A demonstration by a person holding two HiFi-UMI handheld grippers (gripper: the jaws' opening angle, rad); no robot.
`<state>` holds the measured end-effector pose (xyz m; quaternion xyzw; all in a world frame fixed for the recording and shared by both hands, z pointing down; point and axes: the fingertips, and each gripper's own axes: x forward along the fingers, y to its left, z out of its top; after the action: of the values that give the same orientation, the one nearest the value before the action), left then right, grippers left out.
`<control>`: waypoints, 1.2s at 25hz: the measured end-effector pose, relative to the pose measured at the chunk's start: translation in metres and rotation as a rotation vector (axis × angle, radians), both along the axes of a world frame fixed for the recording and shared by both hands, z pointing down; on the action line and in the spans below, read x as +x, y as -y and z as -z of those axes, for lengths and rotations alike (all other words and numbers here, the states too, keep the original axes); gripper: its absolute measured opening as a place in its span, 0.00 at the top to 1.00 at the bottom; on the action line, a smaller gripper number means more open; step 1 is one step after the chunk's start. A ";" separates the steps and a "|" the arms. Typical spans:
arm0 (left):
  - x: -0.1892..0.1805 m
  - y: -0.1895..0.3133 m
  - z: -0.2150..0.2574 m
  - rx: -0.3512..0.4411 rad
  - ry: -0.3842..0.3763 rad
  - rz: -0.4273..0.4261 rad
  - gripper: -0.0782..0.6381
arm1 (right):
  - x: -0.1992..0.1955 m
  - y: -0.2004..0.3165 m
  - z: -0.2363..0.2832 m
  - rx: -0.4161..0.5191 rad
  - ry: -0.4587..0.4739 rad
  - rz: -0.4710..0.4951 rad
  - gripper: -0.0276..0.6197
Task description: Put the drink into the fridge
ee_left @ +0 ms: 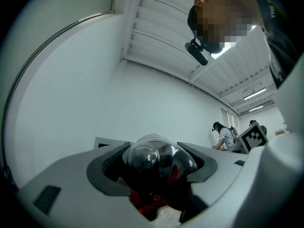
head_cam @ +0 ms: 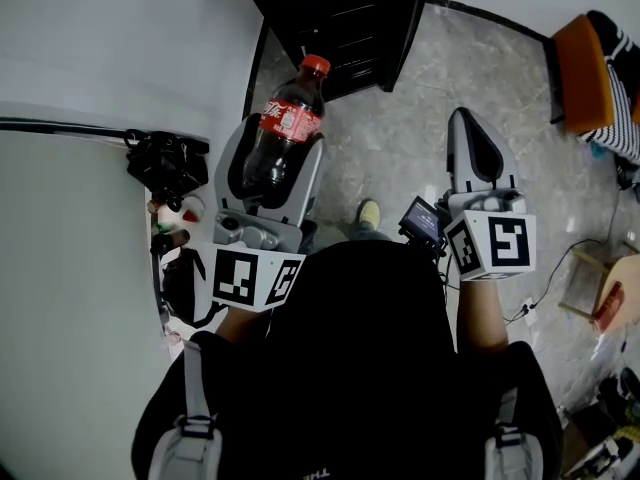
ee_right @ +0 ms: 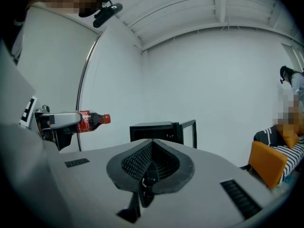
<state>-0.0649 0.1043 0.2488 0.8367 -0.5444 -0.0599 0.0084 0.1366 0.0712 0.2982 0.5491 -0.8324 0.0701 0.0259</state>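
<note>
Between the jaws of the left hand-held gripper [head_cam: 275, 148] sits the cola bottle [head_cam: 288, 118], with its dark drink, red label and red cap [head_cam: 315, 65]. It is held roughly level, and the cap points away from the person. The jaws pinch the bottle's body from both sides. In the left gripper view its dark rounded bulk fills the gap between the pads.

Ahead of that gripper and a little to its right, the small black fridge [head_cam: 335, 13] stands on the grey stone floor [head_cam: 400, 138]. Its door [ee_right: 194, 133] is swung open on the right-hand side as the grippers face it. The bottle is not inside; the right gripper view shows it well short of the fridge and higher than it.

The right hand-held gripper [head_cam: 466, 123] is level with the left one and well apart from the bottle, pointing the same way. Its jaws are pressed together at the tips with nothing between them. In its own view the fridge lies straight ahead of those closed jaws, and the bottle is far off to their left.

To the right of the right gripper is an orange chair [head_cam: 585, 73] with striped cloth [head_cam: 622, 133] on it. On the floor between the two grippers, just ahead of the person's black top, a shoe [head_cam: 368, 213] shows. Close to the left of the left gripper hangs a clump of black gear [head_cam: 165, 163]; I cannot tell what it is.
</note>
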 end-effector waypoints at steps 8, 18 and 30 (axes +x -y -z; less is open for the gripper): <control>0.006 0.001 0.005 0.022 0.004 -0.001 0.45 | 0.003 0.001 0.004 0.022 0.007 0.003 0.94; 0.010 -0.002 0.005 0.028 -0.009 -0.007 0.45 | -0.003 -0.003 0.005 0.028 -0.014 0.024 0.95; 0.011 -0.013 0.010 0.034 -0.014 -0.006 0.45 | -0.008 -0.006 0.013 0.051 -0.014 0.042 0.94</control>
<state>-0.0538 0.1173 0.2392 0.8380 -0.5405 -0.0751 -0.0016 0.1287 0.0771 0.2850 0.5325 -0.8451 0.0444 0.0190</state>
